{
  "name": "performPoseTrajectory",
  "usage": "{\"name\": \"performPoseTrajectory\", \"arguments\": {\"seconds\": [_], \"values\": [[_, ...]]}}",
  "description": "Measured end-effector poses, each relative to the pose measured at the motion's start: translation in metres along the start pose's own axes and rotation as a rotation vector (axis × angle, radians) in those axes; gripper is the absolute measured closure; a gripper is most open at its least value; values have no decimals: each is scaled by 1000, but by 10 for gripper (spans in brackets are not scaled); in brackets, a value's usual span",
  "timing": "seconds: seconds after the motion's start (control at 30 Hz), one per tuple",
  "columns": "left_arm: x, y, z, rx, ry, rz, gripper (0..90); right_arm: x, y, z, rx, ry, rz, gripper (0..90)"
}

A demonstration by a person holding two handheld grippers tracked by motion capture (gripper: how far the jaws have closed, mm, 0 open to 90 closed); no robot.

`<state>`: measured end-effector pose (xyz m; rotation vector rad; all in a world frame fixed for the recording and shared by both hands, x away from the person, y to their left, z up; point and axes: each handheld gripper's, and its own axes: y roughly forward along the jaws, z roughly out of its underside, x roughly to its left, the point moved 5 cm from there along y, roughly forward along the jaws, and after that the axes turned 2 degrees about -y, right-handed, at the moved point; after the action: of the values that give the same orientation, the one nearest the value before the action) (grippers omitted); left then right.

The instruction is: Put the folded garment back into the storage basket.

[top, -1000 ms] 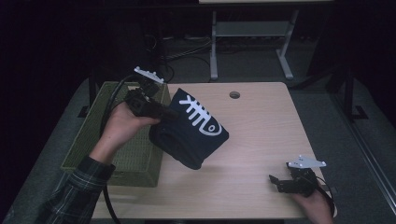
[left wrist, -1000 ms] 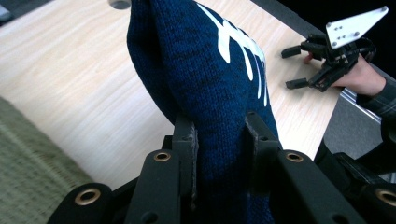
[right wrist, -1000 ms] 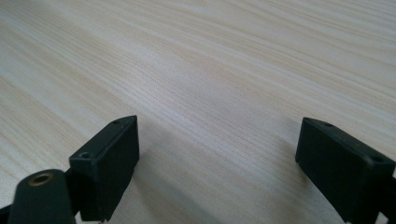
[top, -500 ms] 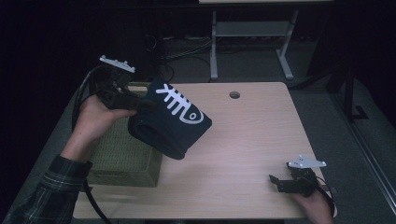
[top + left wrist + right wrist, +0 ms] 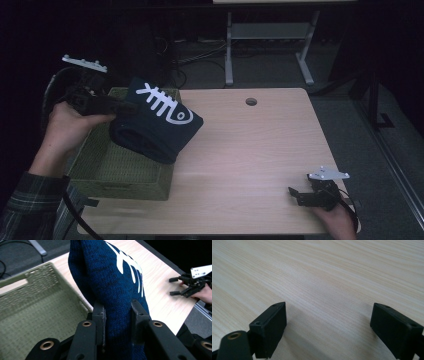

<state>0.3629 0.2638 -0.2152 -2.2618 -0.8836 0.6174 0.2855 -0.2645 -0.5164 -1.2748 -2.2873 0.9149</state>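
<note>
The left gripper [image 5: 117, 315] clamps a folded dark blue knitted sweater with a white fishbone print [image 5: 157, 122], hanging above the right rim of the green woven basket [image 5: 120, 170]; the basket's hollow lies just left. The right gripper [image 5: 295, 195] rests open, near right on the table.
</note>
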Motion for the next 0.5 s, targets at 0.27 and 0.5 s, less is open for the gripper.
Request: {"name": "performPoseTrajectory", "arguments": {"seconds": [0.27, 0.5], "values": [[20, -19, 14, -28, -50, -35, 706, 0, 0, 0, 0, 2, 3, 132], [41, -28, 33, -32, -108, -64, 706, -1, 0, 0, 0, 2, 5, 133]]}}
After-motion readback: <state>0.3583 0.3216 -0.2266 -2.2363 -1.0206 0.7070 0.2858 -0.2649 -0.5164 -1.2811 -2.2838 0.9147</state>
